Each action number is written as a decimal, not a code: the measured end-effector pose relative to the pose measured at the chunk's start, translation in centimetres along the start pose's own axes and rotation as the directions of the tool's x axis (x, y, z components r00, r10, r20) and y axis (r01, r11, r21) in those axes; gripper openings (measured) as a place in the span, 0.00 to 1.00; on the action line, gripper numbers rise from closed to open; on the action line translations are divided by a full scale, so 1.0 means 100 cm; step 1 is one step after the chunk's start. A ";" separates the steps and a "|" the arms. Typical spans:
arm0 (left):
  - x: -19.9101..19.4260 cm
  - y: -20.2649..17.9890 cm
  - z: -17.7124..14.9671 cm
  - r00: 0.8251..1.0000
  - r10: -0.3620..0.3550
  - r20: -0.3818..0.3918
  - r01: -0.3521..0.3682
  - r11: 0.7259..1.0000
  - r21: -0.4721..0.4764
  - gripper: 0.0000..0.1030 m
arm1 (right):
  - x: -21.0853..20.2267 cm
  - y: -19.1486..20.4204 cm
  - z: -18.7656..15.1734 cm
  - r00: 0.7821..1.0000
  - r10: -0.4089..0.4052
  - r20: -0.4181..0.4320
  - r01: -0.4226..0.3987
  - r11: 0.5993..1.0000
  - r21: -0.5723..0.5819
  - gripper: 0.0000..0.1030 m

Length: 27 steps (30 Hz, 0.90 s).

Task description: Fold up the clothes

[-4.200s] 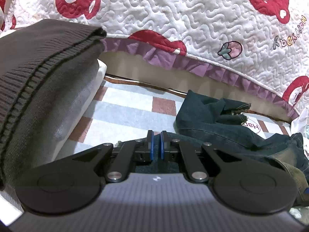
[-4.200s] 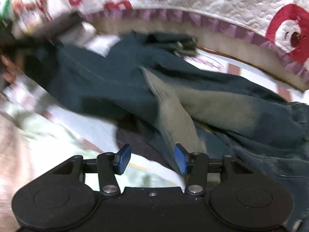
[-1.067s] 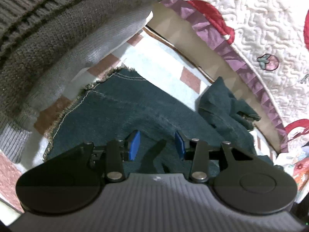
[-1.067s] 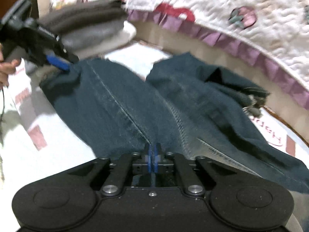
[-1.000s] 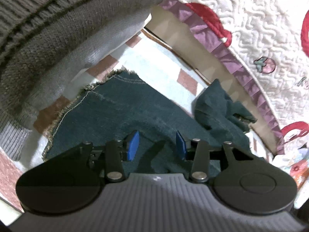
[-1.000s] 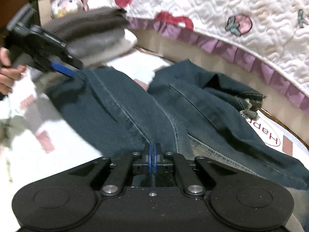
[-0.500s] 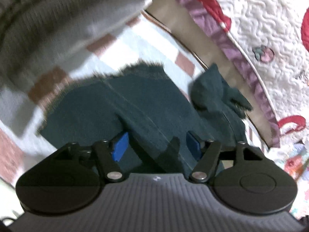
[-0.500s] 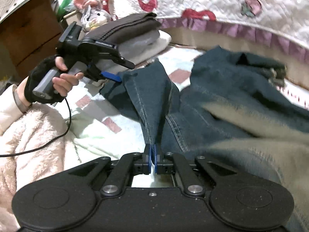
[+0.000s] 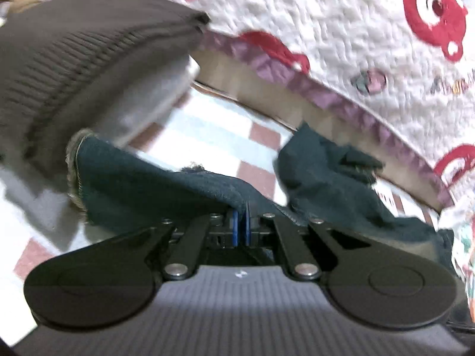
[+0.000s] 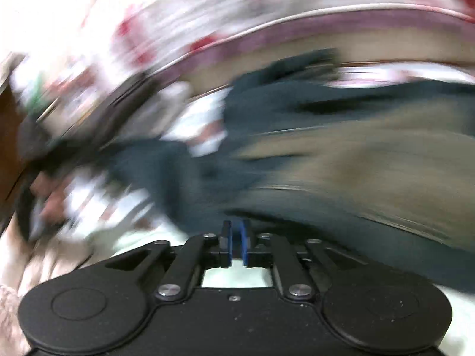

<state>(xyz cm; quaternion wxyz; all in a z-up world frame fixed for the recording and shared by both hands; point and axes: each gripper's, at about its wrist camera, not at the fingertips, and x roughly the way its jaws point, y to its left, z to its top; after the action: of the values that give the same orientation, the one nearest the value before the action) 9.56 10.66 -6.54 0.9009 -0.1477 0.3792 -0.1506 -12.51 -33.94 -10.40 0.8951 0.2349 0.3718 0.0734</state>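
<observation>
Dark blue jeans (image 9: 166,190) lie on the checked bed sheet, with a frayed leg hem at the left and a bunched part (image 9: 323,175) toward the back right. My left gripper (image 9: 241,222) is shut on a raised fold of the jeans. In the right wrist view the jeans (image 10: 341,160) are heavily blurred, dark with a faded patch. My right gripper (image 10: 235,243) has its blue pads close together with a narrow gap, at the edge of the jeans; I cannot tell whether cloth is between them.
A folded stack with a dark grey knit sweater (image 9: 77,50) on top stands at the left, touching the jeans' hem. A white quilt with red prints and a purple frill (image 9: 341,101) hangs along the back. The checked sheet (image 9: 219,130) shows between the stack and the jeans.
My left gripper has closed on a fold of the jeans leg and lifted it. The right wrist view has become strongly blurred from fast motion, and a small gap shows between the right pads.
</observation>
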 end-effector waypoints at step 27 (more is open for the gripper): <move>0.035 -0.003 -0.010 0.981 0.135 -0.138 -0.131 0.991 0.038 0.04 | -0.159 -0.249 -0.083 0.817 -0.577 -0.015 0.384 0.525 0.760 0.65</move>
<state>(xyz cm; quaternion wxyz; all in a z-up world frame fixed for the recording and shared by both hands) 11.12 8.90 -9.28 0.8821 -0.0980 0.4485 -0.1056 -30.78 -57.63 -17.30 0.7451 0.4673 0.3086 -0.3622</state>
